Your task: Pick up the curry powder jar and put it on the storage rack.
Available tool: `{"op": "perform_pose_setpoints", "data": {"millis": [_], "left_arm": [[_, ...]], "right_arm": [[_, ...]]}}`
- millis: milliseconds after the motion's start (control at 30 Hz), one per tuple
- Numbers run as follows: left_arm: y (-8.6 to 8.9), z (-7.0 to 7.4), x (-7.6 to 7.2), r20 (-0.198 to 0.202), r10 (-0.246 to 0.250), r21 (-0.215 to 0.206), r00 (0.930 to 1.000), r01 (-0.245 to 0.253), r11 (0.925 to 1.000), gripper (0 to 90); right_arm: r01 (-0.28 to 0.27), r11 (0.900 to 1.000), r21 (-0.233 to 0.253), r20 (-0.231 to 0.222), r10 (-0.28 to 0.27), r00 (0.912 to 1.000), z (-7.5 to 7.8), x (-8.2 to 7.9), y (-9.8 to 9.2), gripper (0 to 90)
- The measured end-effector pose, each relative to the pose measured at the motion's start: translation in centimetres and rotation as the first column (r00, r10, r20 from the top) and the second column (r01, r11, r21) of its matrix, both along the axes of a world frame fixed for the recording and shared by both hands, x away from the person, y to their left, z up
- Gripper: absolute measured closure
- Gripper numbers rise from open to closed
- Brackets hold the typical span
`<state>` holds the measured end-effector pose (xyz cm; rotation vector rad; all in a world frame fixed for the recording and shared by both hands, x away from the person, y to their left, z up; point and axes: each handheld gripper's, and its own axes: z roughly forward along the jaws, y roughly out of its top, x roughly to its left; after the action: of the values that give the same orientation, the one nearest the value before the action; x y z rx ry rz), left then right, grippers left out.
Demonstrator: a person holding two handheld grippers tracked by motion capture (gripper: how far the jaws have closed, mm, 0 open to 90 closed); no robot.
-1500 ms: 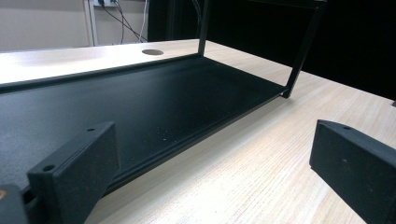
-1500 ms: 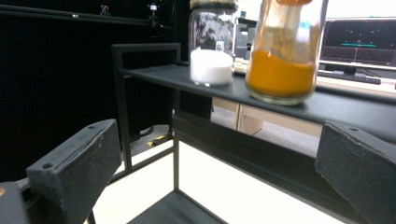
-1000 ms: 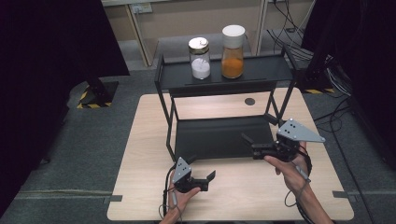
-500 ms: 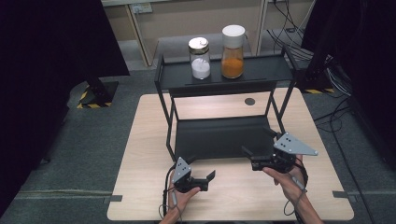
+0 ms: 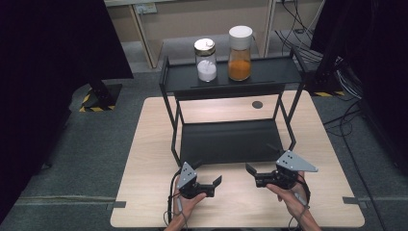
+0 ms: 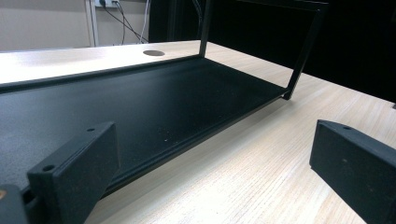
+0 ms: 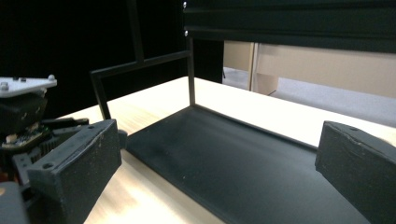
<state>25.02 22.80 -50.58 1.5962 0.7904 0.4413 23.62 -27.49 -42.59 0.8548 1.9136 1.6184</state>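
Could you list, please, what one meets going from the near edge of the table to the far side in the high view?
The two claws, left and right, roughly level → bottom shelf of the black rack → round hole in the tabletop → top shelf with the jar of white powder and the jar of orange powder.

High view looks down; gripper views share the low rack shelf [image 6: 154, 107].
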Motion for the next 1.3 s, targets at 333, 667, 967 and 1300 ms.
{"op": "perform_pose_setpoints", "data": {"millis": [333, 667, 967, 1300], "left_arm": [[0.0, 0.0, 0.0, -0.001, 0.000, -0.001, 1.0000, 0.000, 1.0000, 0.9], [-0.1, 0.0, 0.1, -0.003, -0.002, 0.001, 1.0000, 0.002, 1.0000, 0.9], [0.1, 0.0, 0.1, -0.002, 0.006, -0.006, 1.0000, -0.006, 1.0000, 0.9], [0.0, 0.0, 0.0, 0.000, 0.001, -0.004, 1.0000, -0.001, 1.0000, 0.9]], "right_arm": [[-0.009, 1.000, 0.002, -0.029, 0.009, 0.9995, -2.0, -0.6, -0.4, 0.5], [-0.025, 1.000, -0.006, -0.071, 0.025, 0.9972, -3.5, -0.5, -0.5, 0.5], [-0.022, 1.000, -0.008, -0.088, 0.021, 0.9959, -4.0, -0.6, -0.6, 0.5], [-0.021, 1.000, -0.012, -0.110, 0.020, 0.9938, -4.4, -0.6, -0.5, 0.5]]}}
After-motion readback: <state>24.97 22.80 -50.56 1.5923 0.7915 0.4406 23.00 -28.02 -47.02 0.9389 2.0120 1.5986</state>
